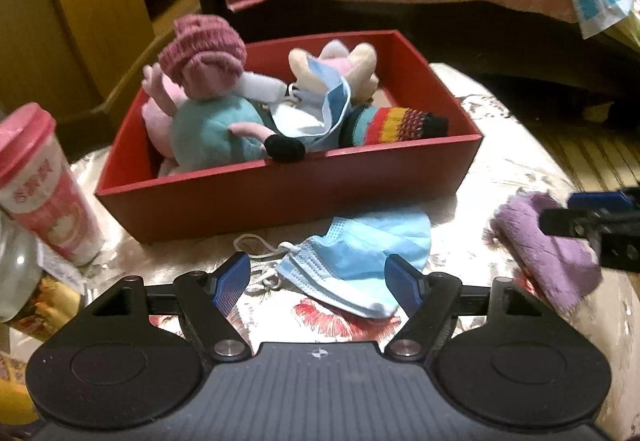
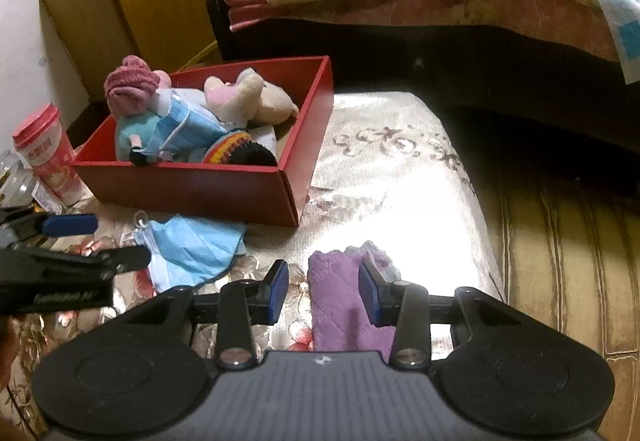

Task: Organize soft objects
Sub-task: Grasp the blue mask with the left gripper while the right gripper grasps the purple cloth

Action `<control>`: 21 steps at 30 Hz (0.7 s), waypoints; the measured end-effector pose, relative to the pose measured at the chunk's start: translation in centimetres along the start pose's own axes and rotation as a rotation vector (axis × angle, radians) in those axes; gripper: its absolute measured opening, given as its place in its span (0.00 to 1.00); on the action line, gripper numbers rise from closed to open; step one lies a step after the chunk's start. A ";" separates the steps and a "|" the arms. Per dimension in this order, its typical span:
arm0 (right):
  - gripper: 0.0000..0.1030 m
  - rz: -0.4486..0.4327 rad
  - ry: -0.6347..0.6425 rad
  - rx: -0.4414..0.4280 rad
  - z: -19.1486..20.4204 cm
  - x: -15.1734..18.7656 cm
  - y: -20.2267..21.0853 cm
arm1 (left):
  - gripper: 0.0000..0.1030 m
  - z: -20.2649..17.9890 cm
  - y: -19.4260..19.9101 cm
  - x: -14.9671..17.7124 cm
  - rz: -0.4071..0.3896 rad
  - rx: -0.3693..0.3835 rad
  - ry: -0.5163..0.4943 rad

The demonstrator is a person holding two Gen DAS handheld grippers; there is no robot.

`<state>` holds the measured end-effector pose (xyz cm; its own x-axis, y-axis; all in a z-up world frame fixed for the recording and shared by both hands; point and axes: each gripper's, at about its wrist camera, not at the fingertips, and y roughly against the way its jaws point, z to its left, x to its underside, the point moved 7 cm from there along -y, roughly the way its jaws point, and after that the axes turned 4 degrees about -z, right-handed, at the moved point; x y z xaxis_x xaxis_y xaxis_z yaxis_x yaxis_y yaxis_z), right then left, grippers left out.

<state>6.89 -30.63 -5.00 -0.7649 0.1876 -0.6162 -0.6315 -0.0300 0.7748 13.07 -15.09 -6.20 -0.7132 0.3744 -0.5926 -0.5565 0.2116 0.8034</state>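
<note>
On the floral-covered table (image 2: pixel 400 177), 2 grippers work below a red box (image 1: pixel 280 197) already packed with plush toys (image 1: pixel 208 125). With jaws spread, the left gripper (image 1: pixel 320 283) straddles a blue face mask (image 1: pixel 356 261); the right gripper (image 2: pixel 324 291), also spread, flanks a purple cloth (image 2: pixel 340 305).
</note>
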 end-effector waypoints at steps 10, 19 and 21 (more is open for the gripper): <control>0.25 0.013 -0.012 -0.011 -0.4 0.0 -0.2 | 0.70 -1.1 -3.9 -1.1 0.074 -0.027 0.008; 0.25 0.022 -0.040 -0.004 -1.3 -0.1 -0.6 | 0.47 -2.1 -5.6 -1.4 0.095 0.022 0.052; 0.25 0.027 -0.040 -0.006 -1.4 -0.1 -0.8 | 0.31 -2.5 -5.2 -1.0 0.100 0.048 0.042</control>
<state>7.25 -31.94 -5.73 -0.7764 0.2253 -0.5886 -0.6112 -0.0411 0.7904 15.65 -18.78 -9.93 -0.7820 0.3577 -0.5105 -0.4614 0.2184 0.8599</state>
